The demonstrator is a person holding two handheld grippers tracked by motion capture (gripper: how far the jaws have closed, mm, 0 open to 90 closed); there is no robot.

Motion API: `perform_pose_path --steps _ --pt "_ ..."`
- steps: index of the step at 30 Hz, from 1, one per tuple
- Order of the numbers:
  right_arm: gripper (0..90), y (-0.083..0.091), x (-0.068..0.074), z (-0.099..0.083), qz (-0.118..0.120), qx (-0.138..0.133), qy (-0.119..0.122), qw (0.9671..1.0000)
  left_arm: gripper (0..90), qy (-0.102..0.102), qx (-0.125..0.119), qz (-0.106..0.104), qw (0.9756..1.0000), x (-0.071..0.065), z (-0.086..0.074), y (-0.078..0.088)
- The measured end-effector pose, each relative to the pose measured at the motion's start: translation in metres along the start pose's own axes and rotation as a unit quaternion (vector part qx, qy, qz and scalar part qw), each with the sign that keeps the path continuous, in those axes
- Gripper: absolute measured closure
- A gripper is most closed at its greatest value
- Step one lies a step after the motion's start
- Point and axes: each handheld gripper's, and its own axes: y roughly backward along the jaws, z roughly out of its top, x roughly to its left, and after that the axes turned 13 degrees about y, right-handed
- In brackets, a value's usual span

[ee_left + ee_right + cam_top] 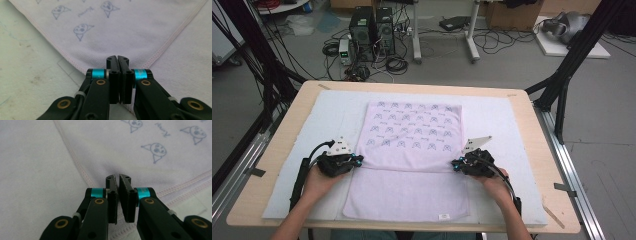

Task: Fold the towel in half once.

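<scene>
A pale lilac towel [412,130] lies on the white mat [497,117], its far half folded toward me so the cat-print side faces up. My left gripper [360,160] is at the left corner of that folded layer, and my right gripper [454,164] is at its right corner. In the left gripper view the jaws [117,58] are pressed together right at the hemmed corner of the printed towel [120,30]. In the right gripper view the jaws [117,177] are pinched together on the towel [112,150] beside its stitched hem.
The mat covers most of the wooden table [287,130]. The towel's plain lower layer reaches to the near edge, with a small white label [443,216] on it. Computer towers [372,27], cables and black frame posts stand on the floor beyond the table.
</scene>
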Motion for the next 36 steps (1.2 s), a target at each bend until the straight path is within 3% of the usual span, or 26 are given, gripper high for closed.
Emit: perform_pose_path --steps 3,8,14,16,18,19,22,25,29,32,36 --pt "86.3 0.006 -0.001 0.001 -0.001 -0.01 -0.003 0.9999 87.9 0.008 -0.023 -0.006 0.9997 -0.001 0.004 0.011" --pt "86.7 0.023 0.0 0.008 -0.004 -0.03 0.004 0.9995 87.9 0.005 -0.038 -0.013 0.9992 -0.008 0.008 0.025" --pt "86.9 0.072 0.018 0.013 0.005 -0.071 0.028 0.9971 88.1 -0.015 -0.053 -0.041 0.9976 -0.036 0.007 0.065" --pt "87.0 0.087 0.03 0.009 0.025 -0.073 0.038 0.9963 88.0 -0.026 -0.048 -0.058 0.9968 -0.049 -0.003 0.081" --pt "82.7 0.095 0.043 0.003 0.068 -0.076 0.05 0.9935 84.1 -0.039 -0.034 -0.079 0.9955 -0.057 -0.014 0.089" --pt "75.5 0.096 0.047 0.0 0.082 -0.074 0.055 0.9924 77.2 -0.041 -0.03 -0.082 0.9953 -0.059 -0.018 0.089" --pt "66.6 0.088 0.052 -0.007 0.076 -0.061 0.047 0.9942 64.0 -0.033 -0.026 -0.076 0.9962 -0.057 -0.027 0.081" --pt "62.3 0.071 0.05 -0.012 0.071 -0.062 0.029 0.9951 63.0 -0.03 -0.021 -0.066 0.9971 -0.053 -0.034 0.065" --pt "59.8 0.046 0.052 -0.015 0.066 -0.049 0.028 0.9963 65.5 -0.043 0.003 -0.066 0.9969 -0.052 -0.042 0.045" --pt "58.5 0.032 0.055 -0.017 0.07 -0.032 0.035 0.9965 65.4 -0.041 0.013 -0.074 0.9963 -0.051 -0.047 0.035" --pt "57.6 0.018 0.059 -0.021 0.073 -0.022 0.022 0.9969 64.5 0.001 0.014 -0.094 0.9954 -0.044 -0.05 0.029"
